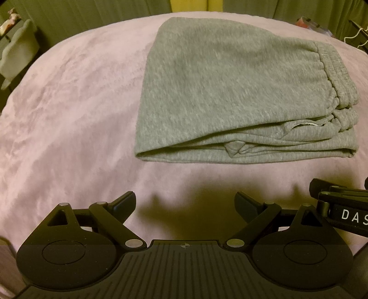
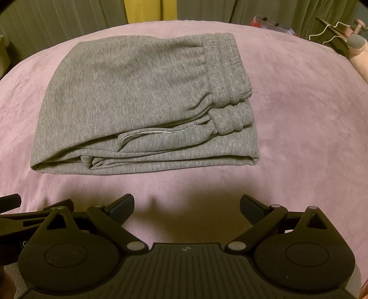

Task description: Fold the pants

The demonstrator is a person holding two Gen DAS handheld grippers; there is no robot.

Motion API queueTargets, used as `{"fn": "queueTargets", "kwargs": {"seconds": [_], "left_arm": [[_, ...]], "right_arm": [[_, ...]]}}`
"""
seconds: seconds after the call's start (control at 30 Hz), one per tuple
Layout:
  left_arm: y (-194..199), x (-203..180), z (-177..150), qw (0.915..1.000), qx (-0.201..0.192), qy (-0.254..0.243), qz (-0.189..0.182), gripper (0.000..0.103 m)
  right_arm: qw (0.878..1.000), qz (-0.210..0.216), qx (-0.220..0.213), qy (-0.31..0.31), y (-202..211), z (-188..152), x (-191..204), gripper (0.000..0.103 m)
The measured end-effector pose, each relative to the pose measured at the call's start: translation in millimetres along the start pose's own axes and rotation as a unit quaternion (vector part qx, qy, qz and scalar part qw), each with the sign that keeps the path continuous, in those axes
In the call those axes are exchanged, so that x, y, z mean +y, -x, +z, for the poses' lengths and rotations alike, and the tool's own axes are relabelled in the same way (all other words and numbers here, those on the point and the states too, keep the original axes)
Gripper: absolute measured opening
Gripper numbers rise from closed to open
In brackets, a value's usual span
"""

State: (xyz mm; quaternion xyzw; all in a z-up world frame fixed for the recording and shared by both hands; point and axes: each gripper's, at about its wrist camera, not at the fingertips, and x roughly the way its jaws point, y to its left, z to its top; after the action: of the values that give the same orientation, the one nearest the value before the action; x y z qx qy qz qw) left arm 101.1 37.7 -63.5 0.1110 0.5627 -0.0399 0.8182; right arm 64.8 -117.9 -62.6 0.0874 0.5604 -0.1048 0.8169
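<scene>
Grey knit pants (image 1: 218,92) (image 2: 138,96) lie folded into a thick, roughly square stack on a pink blanket (image 1: 69,115) (image 2: 310,115). The ribbed waistband (image 2: 227,69) sits along the stack's right side, with layered fold edges facing me. My left gripper (image 1: 184,204) hovers open over bare blanket, short of the stack's near edge, nothing between its fingers. My right gripper (image 2: 186,205) is open too, just in front of the stack, apart from the cloth. Each gripper shows at the edge of the other's view: the right gripper (image 1: 340,202) and the left gripper (image 2: 23,214).
The pink blanket covers a bed that fills both views. Green curtains (image 2: 276,11) hang behind it with a yellow strip between. A pale chair-like object (image 1: 18,53) stands at the far left. Boxes, a white cord (image 2: 326,32) and a pink stuffed object (image 2: 358,53) sit at the far right.
</scene>
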Motion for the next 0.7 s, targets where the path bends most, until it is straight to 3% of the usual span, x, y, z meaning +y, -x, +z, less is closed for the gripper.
{"fn": "queueTargets", "kwargs": {"seconds": [0.7], "left_arm": [[-1.4,-8.5,0.7,0.9999,0.004,-0.010,0.001,0.096]], "right_arm": [[1.000,-0.003,0.006,-0.008,-1.2,0.1,-2.6,0.098]]}}
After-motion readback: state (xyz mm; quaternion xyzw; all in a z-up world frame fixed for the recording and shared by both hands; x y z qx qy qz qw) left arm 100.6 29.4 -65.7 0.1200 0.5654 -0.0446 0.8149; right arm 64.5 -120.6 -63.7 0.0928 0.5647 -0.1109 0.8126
